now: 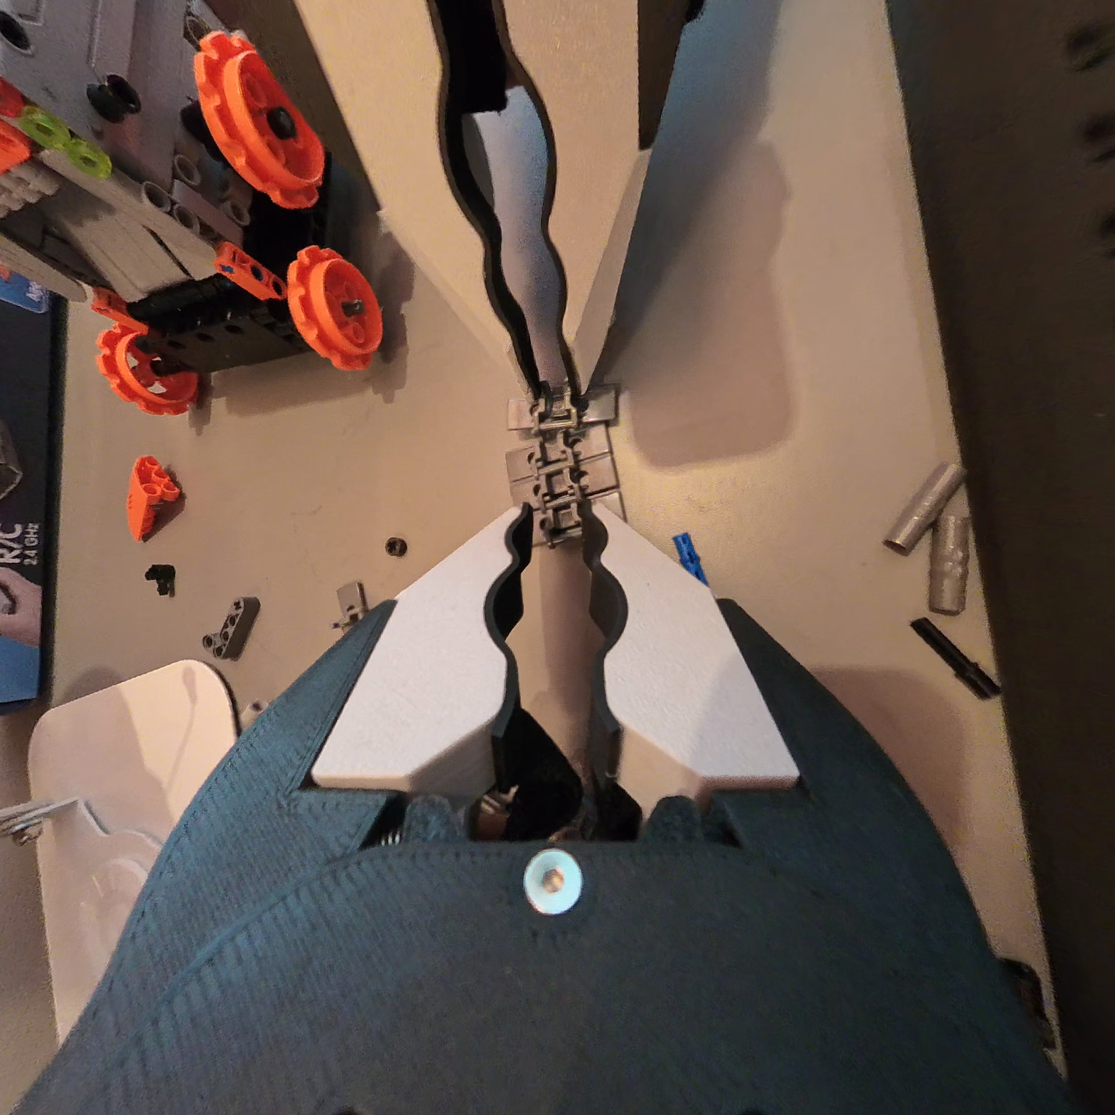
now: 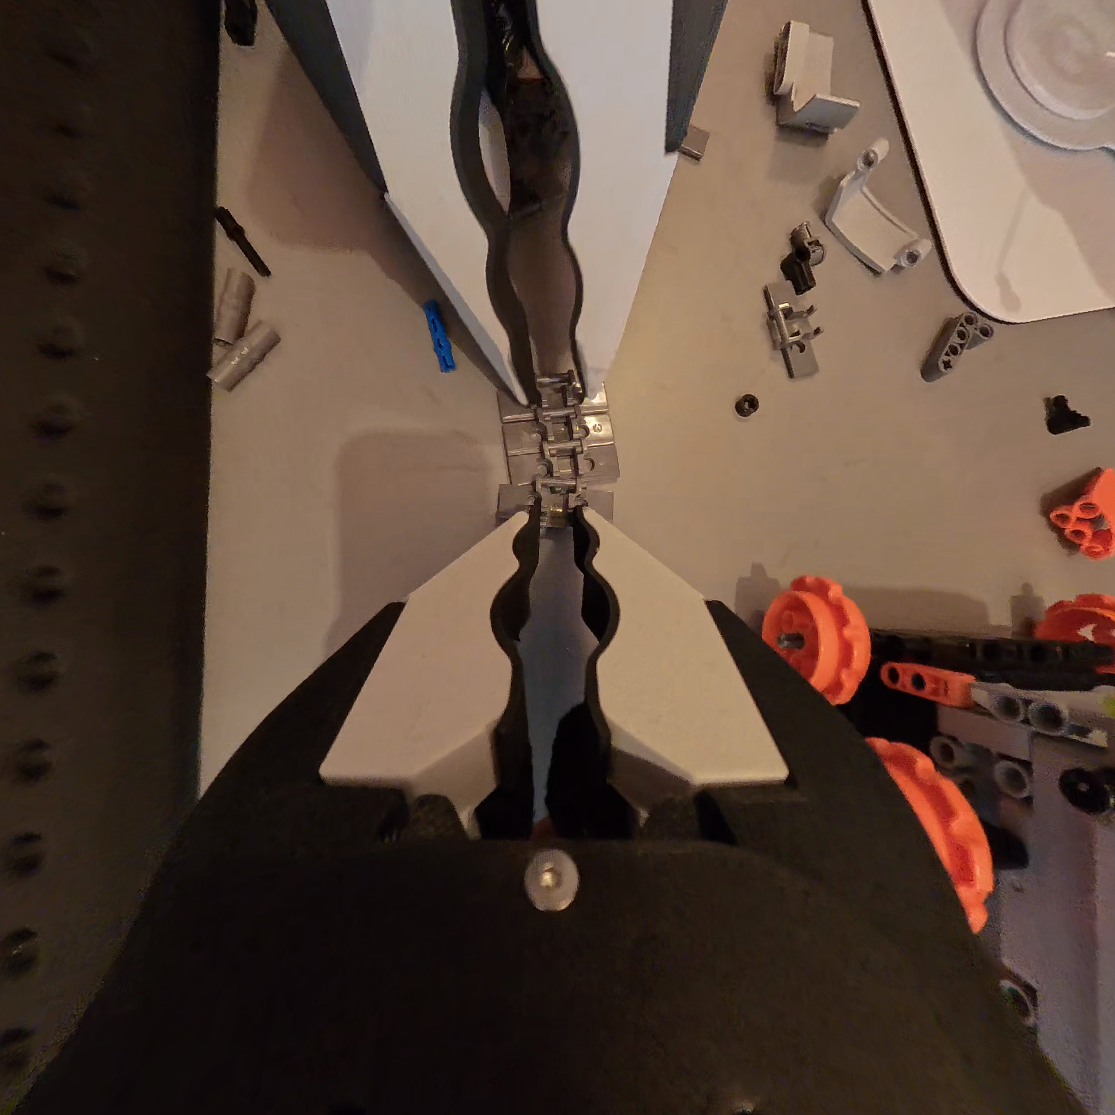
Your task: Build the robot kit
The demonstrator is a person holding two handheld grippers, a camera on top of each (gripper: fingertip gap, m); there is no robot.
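My left claw pinches the near end of a short grey plastic track-link chain at the frame's centre, and my right claw is clamped on the opposite end, so the chain spans between the two above the beige counter. In the left view's upper left sits a grey brick-built vehicle with orange toothed wheels. Two silver tube connectors lie at right, a small blue pin just beside my left claw's finger.
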